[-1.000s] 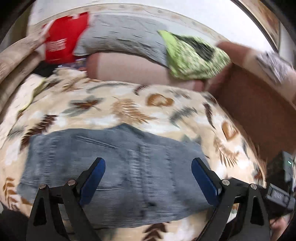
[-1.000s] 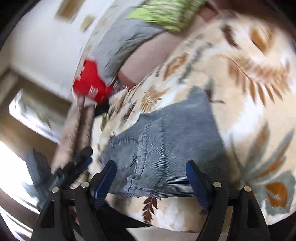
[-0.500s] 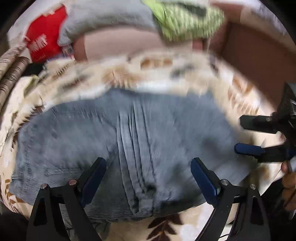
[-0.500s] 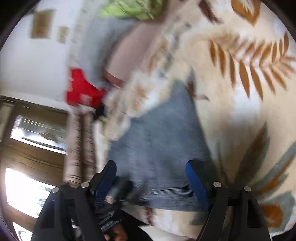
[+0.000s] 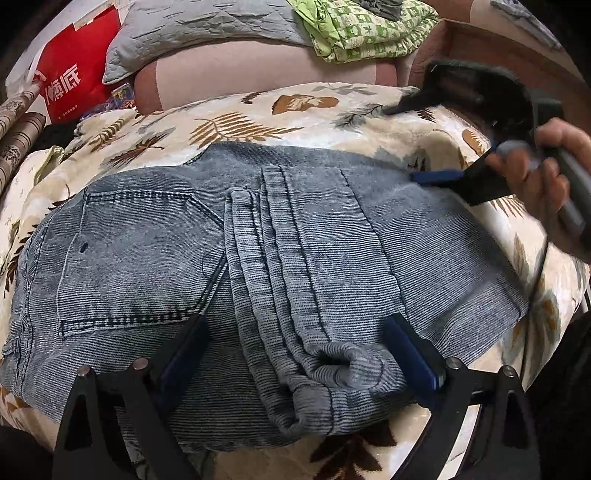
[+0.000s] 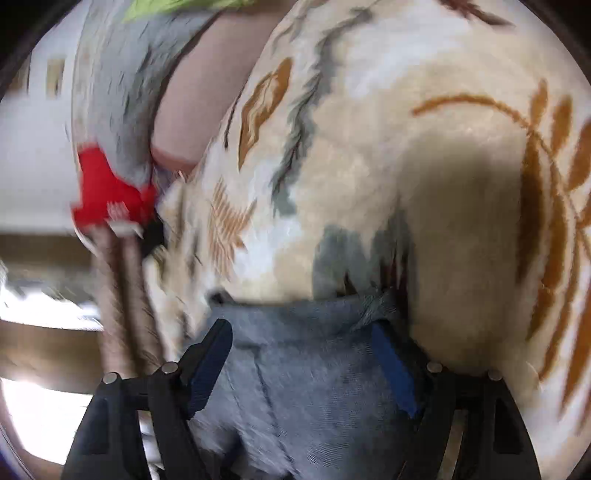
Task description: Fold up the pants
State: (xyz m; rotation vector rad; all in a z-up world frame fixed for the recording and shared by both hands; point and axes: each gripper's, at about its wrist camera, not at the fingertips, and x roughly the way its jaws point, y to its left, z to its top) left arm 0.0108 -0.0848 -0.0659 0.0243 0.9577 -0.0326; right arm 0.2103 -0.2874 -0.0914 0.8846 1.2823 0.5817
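Blue-grey corduroy pants [image 5: 295, 236] lie folded on a leaf-patterned blanket [image 5: 258, 122]. A back pocket shows at the left, and stacked leg folds run down the middle. My left gripper [image 5: 295, 354] is open and hovers low over the near edge, its fingers either side of the folded hem bundle. My right gripper [image 5: 400, 144], held by a hand [image 5: 543, 162], is at the pants' far right corner. In the right wrist view the right gripper [image 6: 301, 354] is open and straddles the pants' edge [image 6: 303, 369], which lies between its fingers.
Behind the blanket are a pink bolster [image 5: 240, 70], a grey quilted pillow [image 5: 192, 33], a green patterned cloth [image 5: 362, 29] and a red bag [image 5: 74, 81]. Rolled patterned fabric [image 5: 18, 129] lies at the left. A brown wooden side [image 5: 480, 48] is at the right.
My left gripper has sunk closer to the pants. My right gripper has swept across to the pants' far right corner, and the cloth edge now lies between its fingers.
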